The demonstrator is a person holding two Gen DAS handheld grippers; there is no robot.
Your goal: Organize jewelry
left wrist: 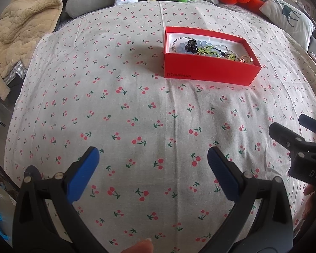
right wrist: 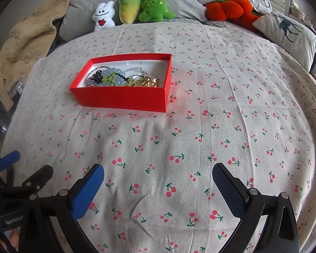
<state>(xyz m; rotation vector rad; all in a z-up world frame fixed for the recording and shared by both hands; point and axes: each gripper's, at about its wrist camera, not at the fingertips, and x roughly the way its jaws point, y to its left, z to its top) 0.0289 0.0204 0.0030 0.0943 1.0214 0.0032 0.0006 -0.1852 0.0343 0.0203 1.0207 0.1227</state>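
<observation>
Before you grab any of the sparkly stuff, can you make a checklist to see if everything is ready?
1. Left hand-held gripper open and holding nothing: ok.
2. Right hand-held gripper open and holding nothing: ok.
3. Red box has no lid on, so the jewelry can be reached: ok.
4. Jewelry pieces lie apart, easy to lift one at a time: not ok, the beads and chains are piled together.
5. Cherry-print cloth in front of the box free for laying pieces out: ok.
6. Strings knotted to each other: cannot tell.
</observation>
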